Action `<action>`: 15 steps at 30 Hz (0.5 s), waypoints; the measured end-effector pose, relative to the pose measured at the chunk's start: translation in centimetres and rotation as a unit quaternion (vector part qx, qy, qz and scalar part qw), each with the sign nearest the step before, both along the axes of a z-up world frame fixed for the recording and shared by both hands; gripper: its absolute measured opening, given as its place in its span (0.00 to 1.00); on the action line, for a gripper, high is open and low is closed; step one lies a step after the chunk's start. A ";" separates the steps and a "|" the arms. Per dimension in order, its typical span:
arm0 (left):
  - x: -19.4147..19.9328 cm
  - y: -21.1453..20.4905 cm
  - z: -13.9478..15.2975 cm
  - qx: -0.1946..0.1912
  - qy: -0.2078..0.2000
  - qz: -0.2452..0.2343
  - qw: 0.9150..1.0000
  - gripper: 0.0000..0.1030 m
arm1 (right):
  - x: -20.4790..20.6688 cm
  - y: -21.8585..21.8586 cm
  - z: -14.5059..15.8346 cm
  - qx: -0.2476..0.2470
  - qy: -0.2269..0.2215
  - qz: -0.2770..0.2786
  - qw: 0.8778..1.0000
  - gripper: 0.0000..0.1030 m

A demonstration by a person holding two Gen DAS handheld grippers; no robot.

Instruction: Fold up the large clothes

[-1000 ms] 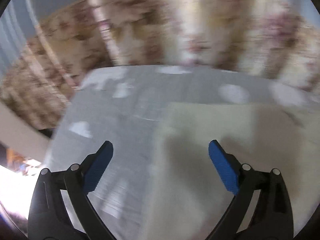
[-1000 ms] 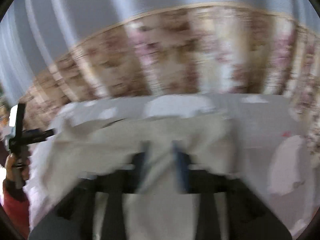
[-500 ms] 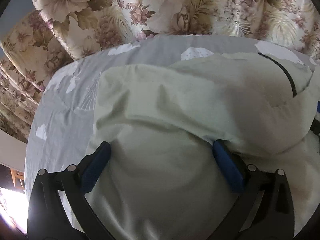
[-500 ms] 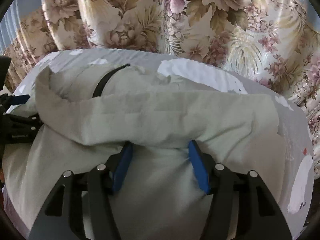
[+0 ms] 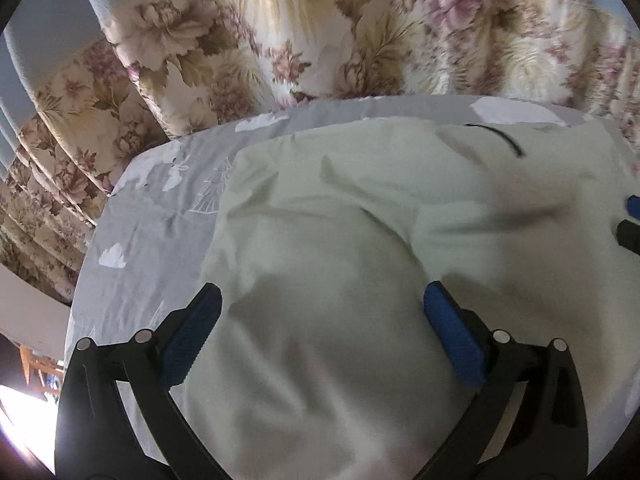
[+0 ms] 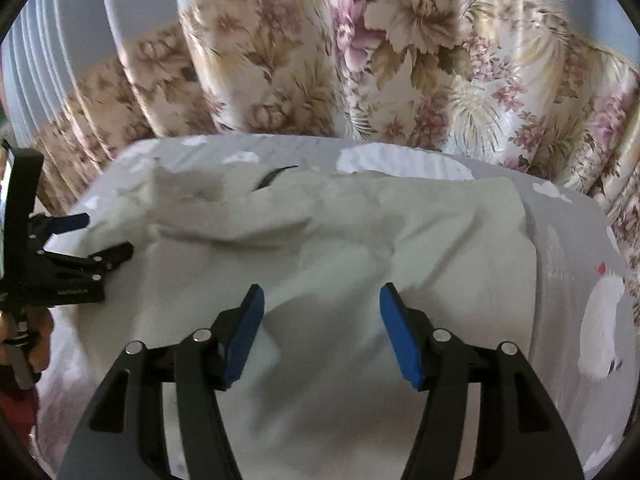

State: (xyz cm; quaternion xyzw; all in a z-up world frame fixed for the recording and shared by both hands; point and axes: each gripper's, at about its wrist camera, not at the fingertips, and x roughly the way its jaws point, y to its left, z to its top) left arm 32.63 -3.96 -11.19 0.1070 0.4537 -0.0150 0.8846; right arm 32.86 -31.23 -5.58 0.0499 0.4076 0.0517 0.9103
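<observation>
A: How does the left gripper (image 5: 320, 320) stand?

B: Its jaws are spread wide, the blue pads (image 5: 454, 338) apart and holding nothing. They hang over the pale green garment (image 5: 340, 240), which fills the space between and ahead of them.

A: And the right gripper (image 6: 320, 326)?

B: Parted as well — narrower than the left, with the same pale cloth showing in the gap. I see no fold pinched by either pad.

A: Where is the garment?

B: Spread across the grey bedsheet (image 5: 160, 216), bunched into soft ridges. A dark curved strip (image 5: 498, 136) sits on its far part. The sheet shows beyond the garment on the far side and along both outer edges, with white patches and a small line drawing (image 5: 210, 194) printed on it.

A: Any containers, or writing to read?

B: No container shows. There is small pale lettering on the black body of the left gripper in the right wrist view — too small to read.

A: And past the garment?

B: A flowered curtain (image 6: 380, 80) hangs beyond its far side. A hand (image 6: 28, 340) grips the left gripper's handle, beside the garment's edge, with a dark red sleeve (image 6: 16, 408) below it.
</observation>
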 end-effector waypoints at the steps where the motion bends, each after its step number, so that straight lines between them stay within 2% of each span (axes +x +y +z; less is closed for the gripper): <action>1: -0.7 0.2 0.3 -0.002 -0.005 -0.003 1.000 0.97 | -1.0 0.0 0.3 0.006 -0.007 0.003 1.000 0.59; 5: -2.8 1.7 1.6 -0.001 -0.024 -0.009 1.000 0.97 | -3.0 0.1 1.1 -0.008 -0.021 0.010 1.000 0.61; 7: -2.0 2.3 2.4 -0.001 -0.027 -0.012 1.000 0.97 | -2.4 -0.7 1.8 -0.027 -0.026 0.003 0.999 0.62; 9: 0.3 2.9 3.4 0.003 -0.027 -0.005 1.000 0.97 | -1.0 -2.1 2.6 -0.039 -0.030 -0.013 0.999 0.69; 12: 3.4 3.3 3.5 0.001 0.001 -0.005 1.000 0.97 | 2.4 -5.1 2.8 -0.028 -0.003 -0.042 0.999 0.71; 15: 6.4 2.8 2.1 -0.012 0.042 -0.020 0.999 0.97 | 5.8 -5.8 0.9 -0.024 0.049 -0.031 0.998 0.72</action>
